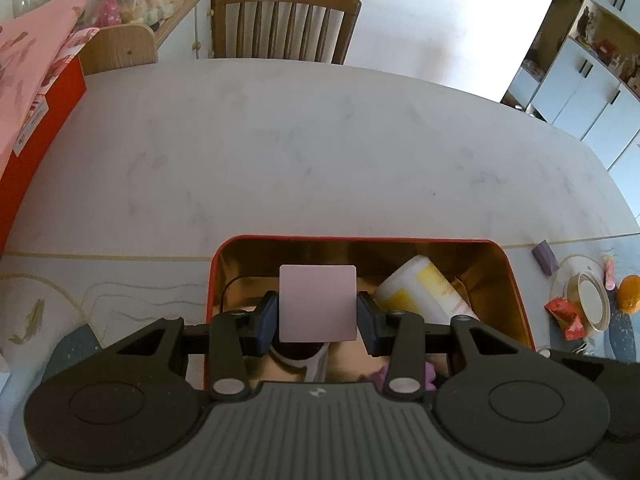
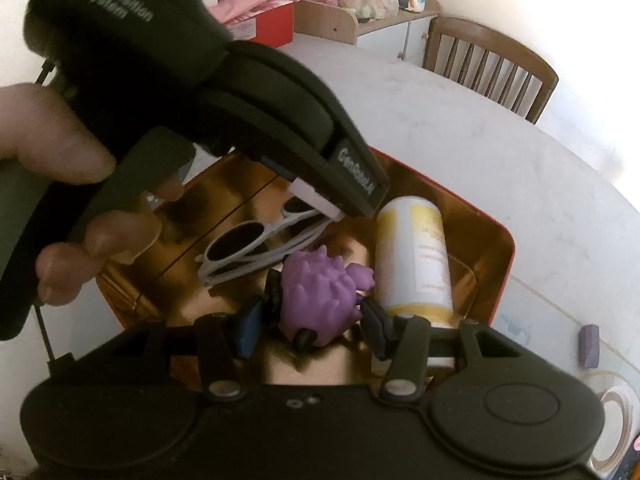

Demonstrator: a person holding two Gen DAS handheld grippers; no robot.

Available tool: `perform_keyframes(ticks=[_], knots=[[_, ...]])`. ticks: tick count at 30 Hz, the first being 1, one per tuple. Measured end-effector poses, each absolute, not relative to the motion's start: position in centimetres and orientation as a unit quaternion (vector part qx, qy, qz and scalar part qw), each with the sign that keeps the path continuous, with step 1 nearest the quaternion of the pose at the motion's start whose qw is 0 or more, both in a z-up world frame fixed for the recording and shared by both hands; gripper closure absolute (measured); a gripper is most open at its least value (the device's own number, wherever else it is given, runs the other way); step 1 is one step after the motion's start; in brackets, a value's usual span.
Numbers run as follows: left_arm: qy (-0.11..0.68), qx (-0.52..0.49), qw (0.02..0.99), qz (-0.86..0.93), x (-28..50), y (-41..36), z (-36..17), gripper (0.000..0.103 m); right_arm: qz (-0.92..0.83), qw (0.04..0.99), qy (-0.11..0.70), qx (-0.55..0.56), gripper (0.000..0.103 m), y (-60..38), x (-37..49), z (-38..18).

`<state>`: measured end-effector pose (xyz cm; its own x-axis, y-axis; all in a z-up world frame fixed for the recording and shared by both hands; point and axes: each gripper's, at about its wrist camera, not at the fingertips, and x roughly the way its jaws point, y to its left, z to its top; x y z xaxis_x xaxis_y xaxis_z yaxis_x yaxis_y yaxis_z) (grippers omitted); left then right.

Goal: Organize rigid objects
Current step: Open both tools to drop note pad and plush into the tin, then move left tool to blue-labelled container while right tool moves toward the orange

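Both hands are over the red tin (image 1: 516,280) with the gold lining, which sits at the near edge of the pale table (image 1: 320,140). The left gripper (image 1: 318,312) is closed on a flat pink square block (image 1: 318,302), its blue pads pressing the block's two sides, and holds it above the tin's left half. The right gripper (image 2: 310,320) is clamped on a spiky purple toy (image 2: 316,292), low inside the tin, just beside a white and yellow bottle (image 2: 414,256) lying on its side along the right wall. A pair of white sunglasses (image 2: 256,246) already lies on the tin floor to the left of the toy, and from the right wrist view the pink block hangs right over their upper end. To do this step well, I'd say each piece should be lowered until it nearly rests on the floor before the jaws part, so nothing drops or bounces on the metal. The purple toy has little room, with the bottle close on one side and the glasses on the other, so it wants to go straight down. The block would sit better on bare gold floor towards the far left corner than on the glasses. The tin's walls are low and the table beyond is bare, so lifting out is easy; clutter to the right of the tin, a small bowl (image 1: 594,300) and a purple wedge (image 1: 546,256), lies well apart.
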<state>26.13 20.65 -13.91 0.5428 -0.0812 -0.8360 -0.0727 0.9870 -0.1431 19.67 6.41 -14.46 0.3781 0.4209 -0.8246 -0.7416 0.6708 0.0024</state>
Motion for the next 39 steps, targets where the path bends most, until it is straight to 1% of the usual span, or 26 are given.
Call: perform_keyframes(ticks=[6, 10, 12, 17, 21, 35, 38, 39], knots=[[0.478, -0.088, 0.874, -0.006, 26.0, 20.6, -13.9, 0.062, 0.361, 0.806, 0.437, -0.168, 0.051, 5.3, 19.4, -13.7], [0.479, -0.092, 0.873, -0.005, 26.0, 20.7, -13.8, 0.061, 0.365, 0.806, 0.439, -0.155, 0.046, 4.5, 19.0, -13.1], [0.477, -0.093, 0.874, -0.004, 25.9, 20.8, -13.6, 0.059, 0.366, 0.808, 0.438, -0.146, 0.045, 4.1, 18.9, -12.5], [0.471, -0.094, 0.877, -0.005, 25.1, 20.6, -13.0, 0.058, 0.364, 0.813, 0.437, -0.125, 0.044, 2.8, 18.9, -11.3], [0.463, -0.09, 0.882, -0.003, 24.1, 20.2, -12.2, 0.052, 0.358, 0.821, 0.433, -0.109, 0.043, 1.6, 18.5, -10.2], [0.424, -0.077, 0.902, -0.015, 19.0, 17.9, -8.1, 0.052, 0.342, 0.847, 0.403, -0.059, 0.039, -3.3, 17.0, -6.4], [0.416, -0.076, 0.906, -0.02, 17.7, 17.1, -7.3, 0.046, 0.334, 0.854, 0.395, -0.049, 0.038, -4.5, 16.5, -5.8], [0.414, -0.076, 0.907, -0.021, 17.3, 16.9, -7.0, 0.045, 0.331, 0.858, 0.391, -0.045, 0.033, -5.1, 16.2, -5.5]])
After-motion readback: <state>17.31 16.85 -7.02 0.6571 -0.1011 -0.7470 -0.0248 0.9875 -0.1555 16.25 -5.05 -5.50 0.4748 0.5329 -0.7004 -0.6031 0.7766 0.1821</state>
